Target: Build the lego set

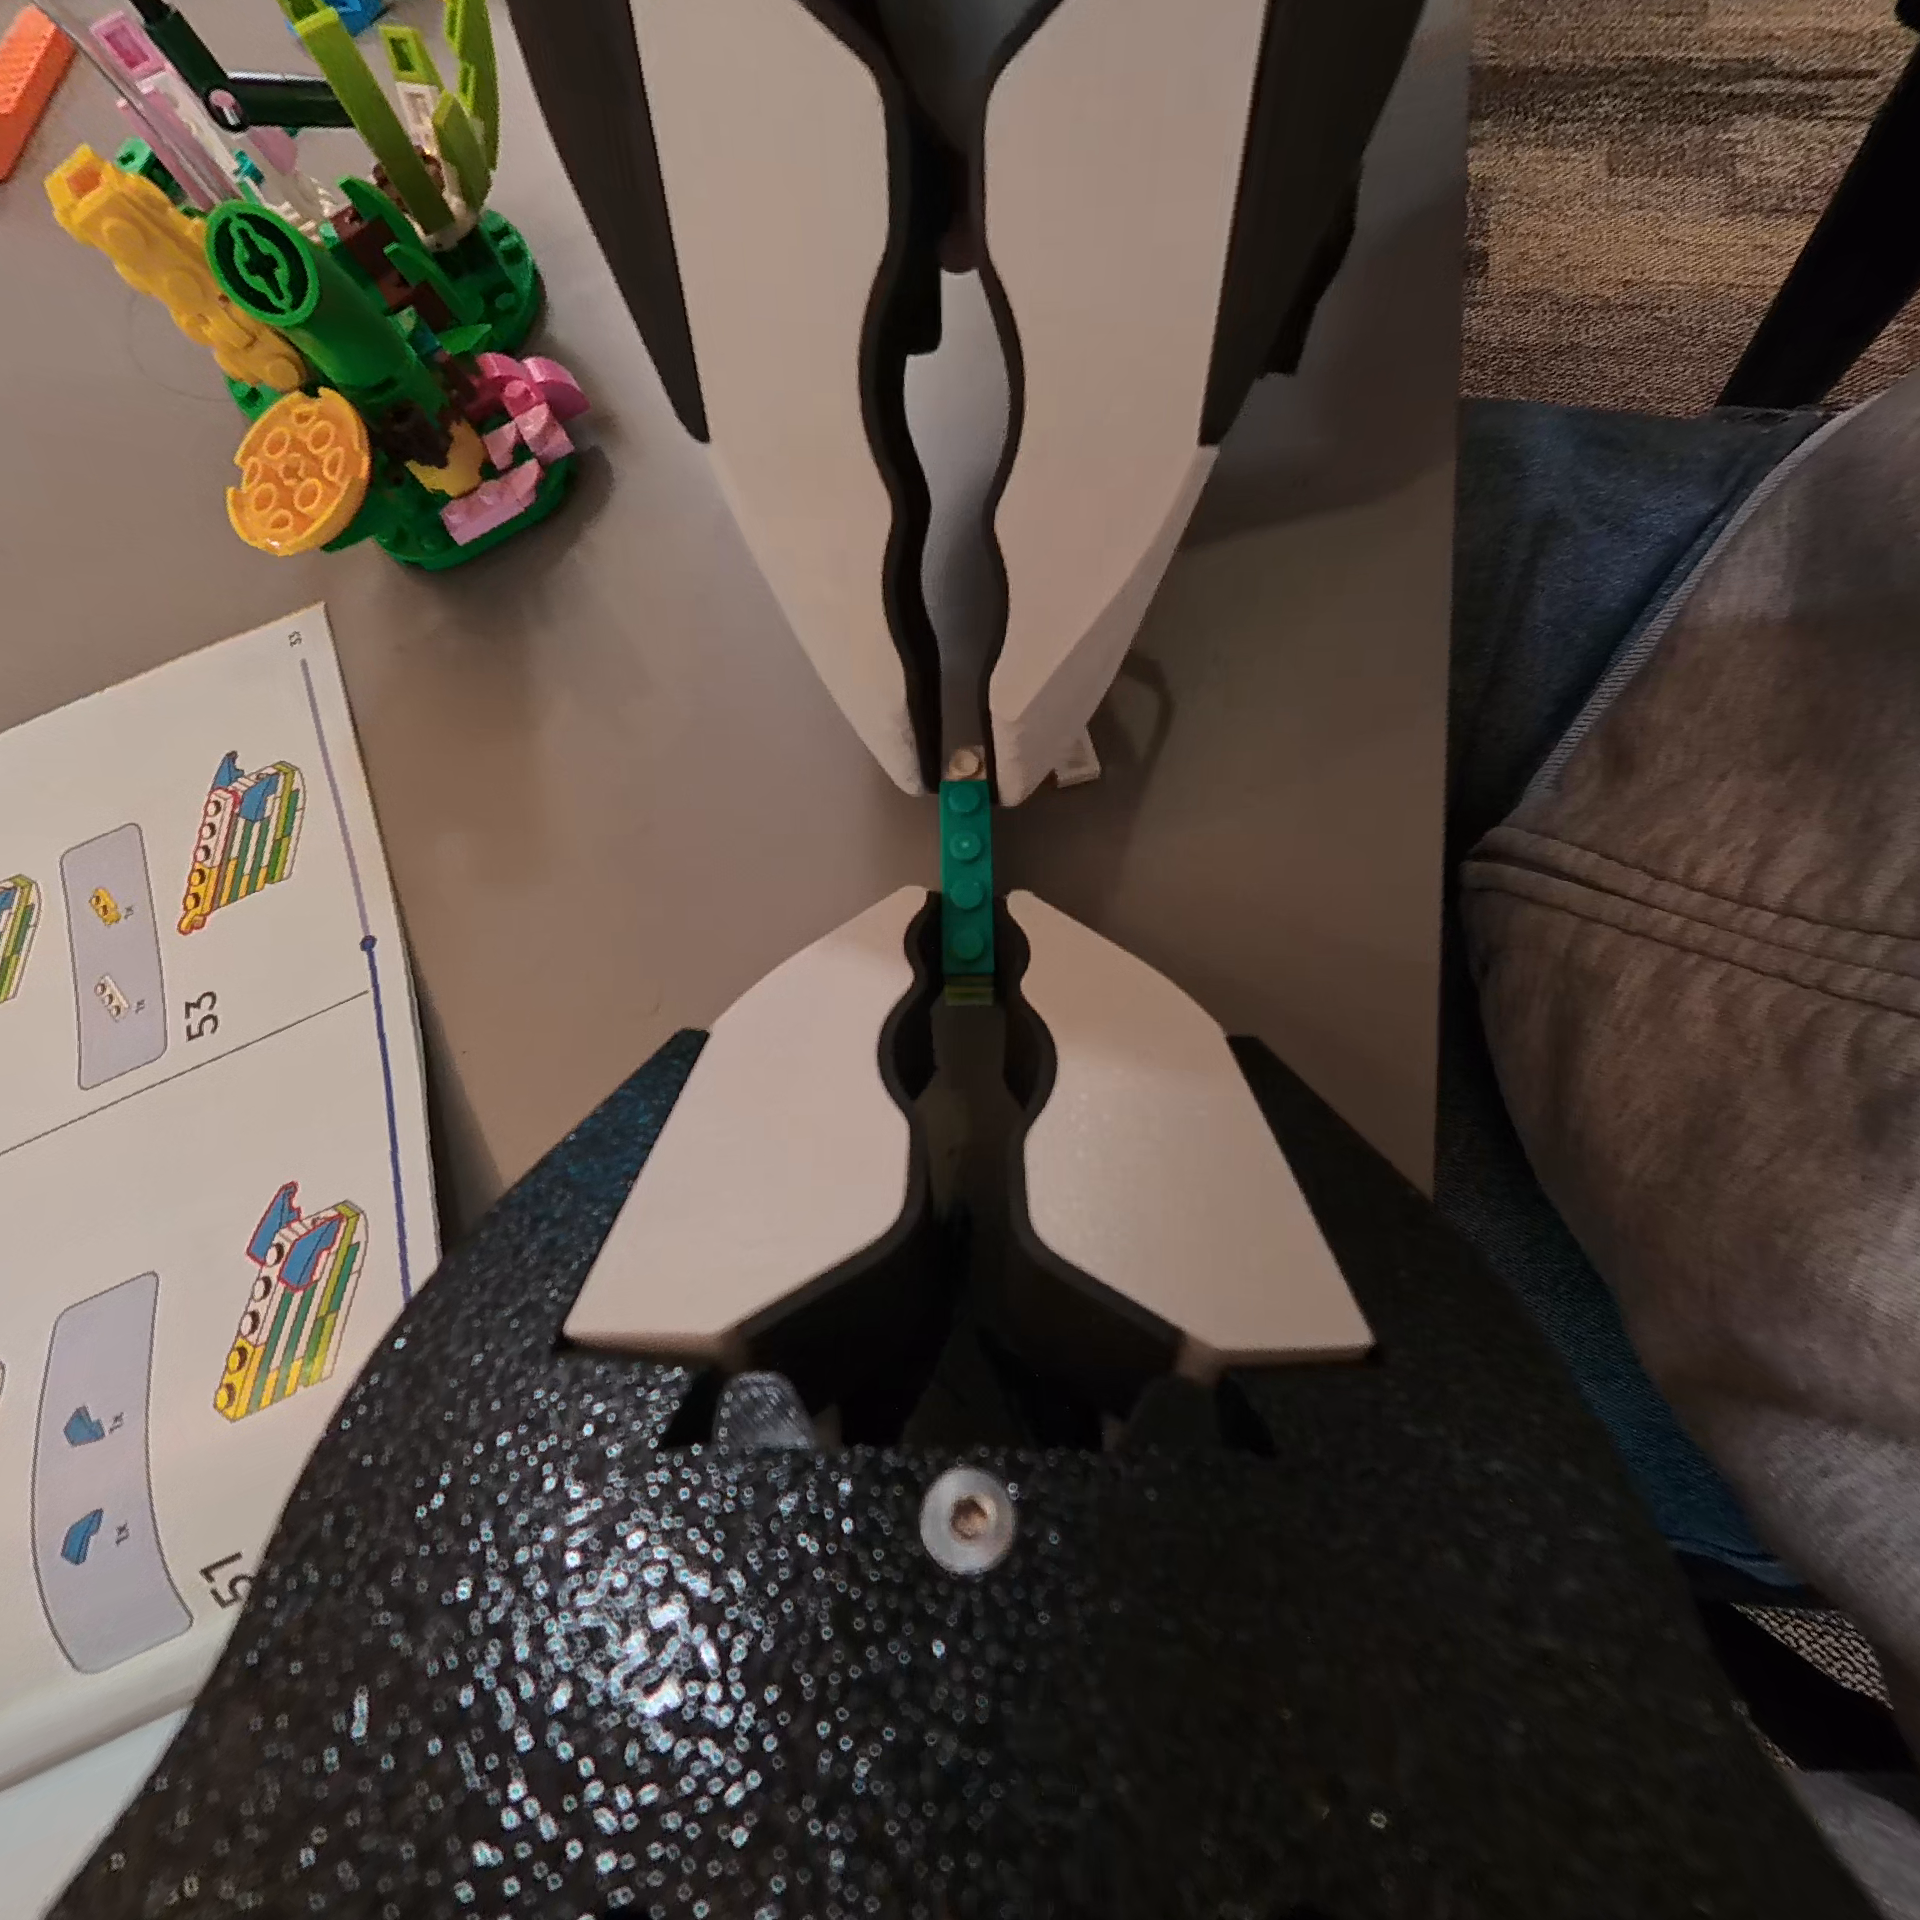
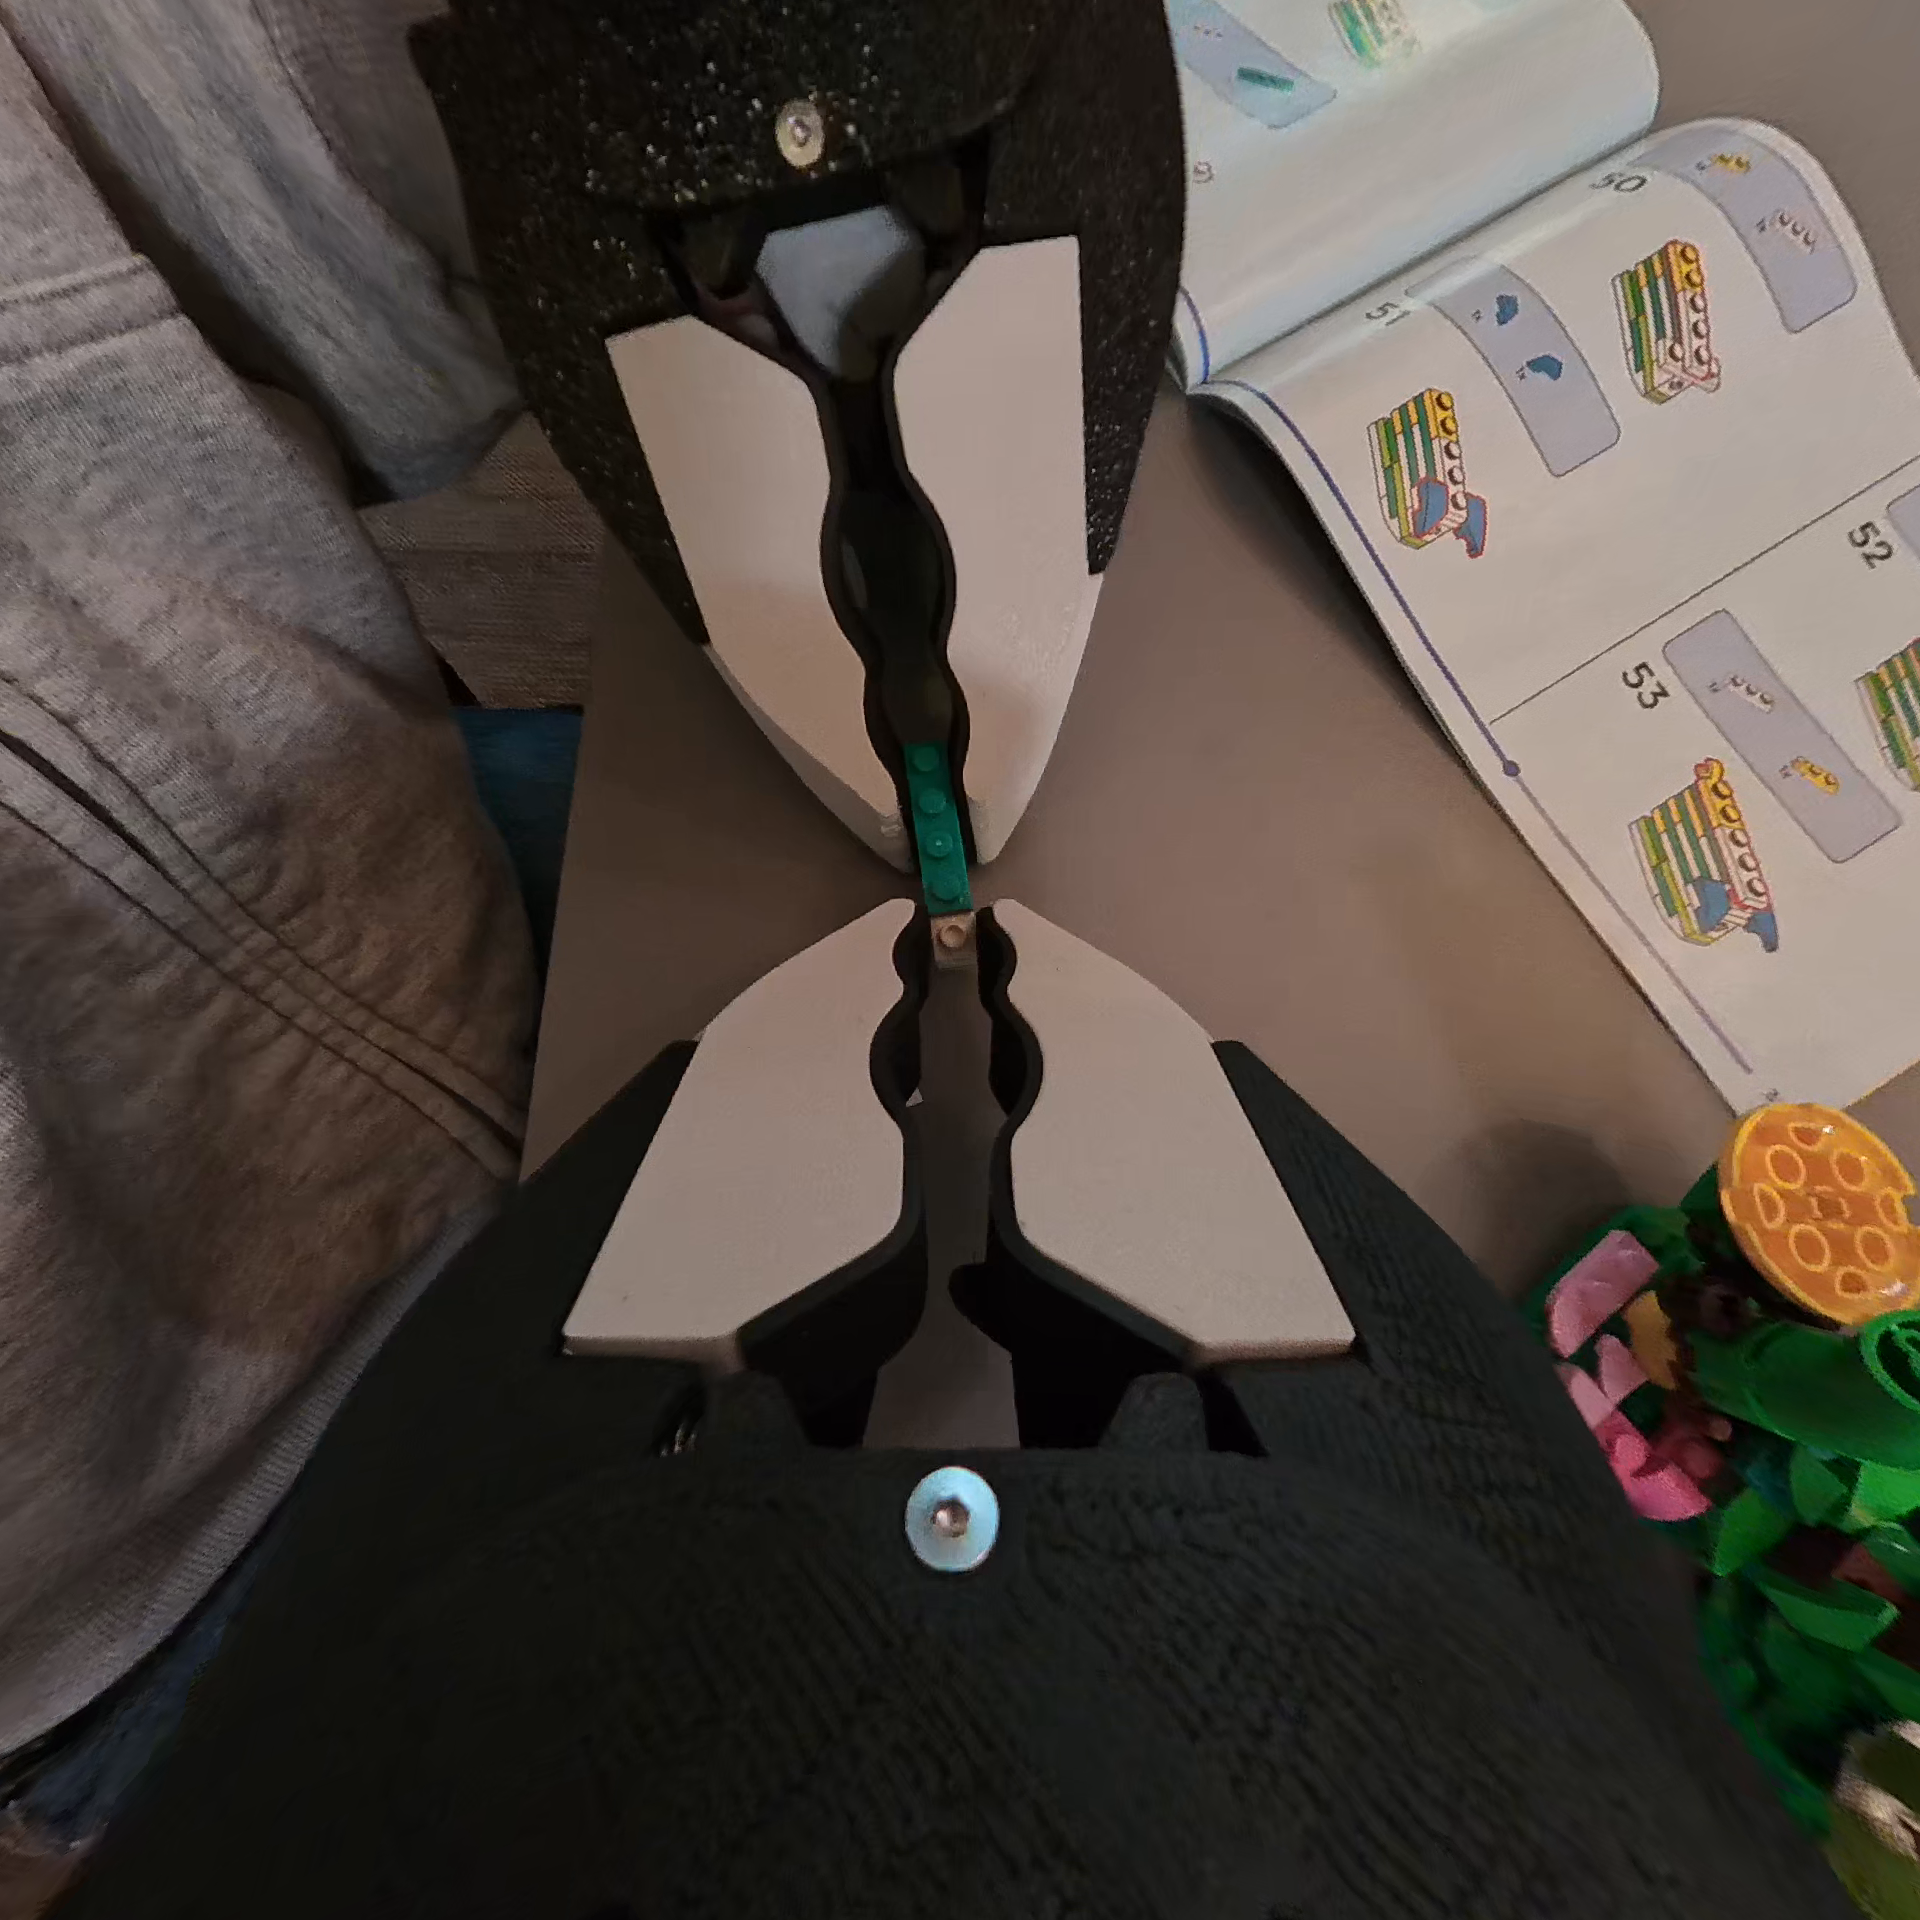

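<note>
- Table (image 1: 644, 665): grey top; it carries everything, with its edge close to the cloth of the person's lap (image 1: 1704, 935). I judge the work is kept near that edge for reach.
- Instruction booklet (image 2: 1538, 582): lies open and flat beside the work, presumably for reference. Its pages run out of both views.
- Brick flower model (image 1: 364, 343): stands well apart from both tongs, green, yellow and pink. It is cut off at the frame edge.
- My left gripper (image 1: 966, 925): closed on the near end of the green studded plate (image 1: 966, 862), fingers pressing its two long sides. A yellow-green piece shows under that end; I cannot make out what it is.
- My right gripper (image 2: 951, 935): meets it tip to tip and is closed on a small pale stud piece (image 2: 951, 933), which touches the plate's far end. I judge the two are held level to line them up.
- Whether the two pieces are already joined I cannot tell.
</note>
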`<state>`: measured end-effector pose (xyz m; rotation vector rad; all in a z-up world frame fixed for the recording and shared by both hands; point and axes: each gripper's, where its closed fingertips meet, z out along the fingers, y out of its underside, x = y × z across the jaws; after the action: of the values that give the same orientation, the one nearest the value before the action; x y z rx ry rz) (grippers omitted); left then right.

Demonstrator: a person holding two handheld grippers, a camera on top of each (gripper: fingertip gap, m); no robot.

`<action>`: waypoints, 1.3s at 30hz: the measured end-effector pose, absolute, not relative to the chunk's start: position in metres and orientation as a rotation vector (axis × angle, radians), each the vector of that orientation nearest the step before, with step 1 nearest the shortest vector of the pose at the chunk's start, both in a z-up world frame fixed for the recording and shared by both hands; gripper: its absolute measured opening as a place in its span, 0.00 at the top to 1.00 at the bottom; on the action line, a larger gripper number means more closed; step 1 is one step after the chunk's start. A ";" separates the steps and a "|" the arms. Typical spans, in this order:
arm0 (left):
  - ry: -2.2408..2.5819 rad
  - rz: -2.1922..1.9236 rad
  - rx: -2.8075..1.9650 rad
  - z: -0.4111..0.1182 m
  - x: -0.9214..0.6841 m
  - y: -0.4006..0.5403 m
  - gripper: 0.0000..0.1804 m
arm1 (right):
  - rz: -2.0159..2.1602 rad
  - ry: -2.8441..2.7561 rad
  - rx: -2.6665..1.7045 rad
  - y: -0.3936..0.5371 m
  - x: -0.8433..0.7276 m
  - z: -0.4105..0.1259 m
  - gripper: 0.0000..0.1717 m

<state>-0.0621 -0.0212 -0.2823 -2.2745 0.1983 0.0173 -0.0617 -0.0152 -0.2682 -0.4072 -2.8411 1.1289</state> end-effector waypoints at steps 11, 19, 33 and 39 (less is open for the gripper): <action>0.120 0.066 -2.274 -0.281 -0.072 -0.021 0.88 | 1.339 -2.772 -0.642 -0.016 -0.071 -0.257 0.96; 0.028 0.085 -2.229 -0.274 -0.082 -0.021 0.83 | 1.444 -2.590 -0.610 -0.015 -0.081 -0.242 0.96; -0.301 -0.278 -1.298 -0.146 -0.098 -0.028 0.78 | 2.050 -1.926 -0.572 -0.025 -0.095 -0.125 0.97; -0.285 -0.370 -1.126 -0.127 -0.096 -0.041 0.81 | 2.151 -1.908 -0.548 -0.039 -0.093 -0.120 0.97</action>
<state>-0.0965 -0.0408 -0.1272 -1.1261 -0.2855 -0.3700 -0.0926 -0.0386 -0.1198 -0.5483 -1.9077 2.1507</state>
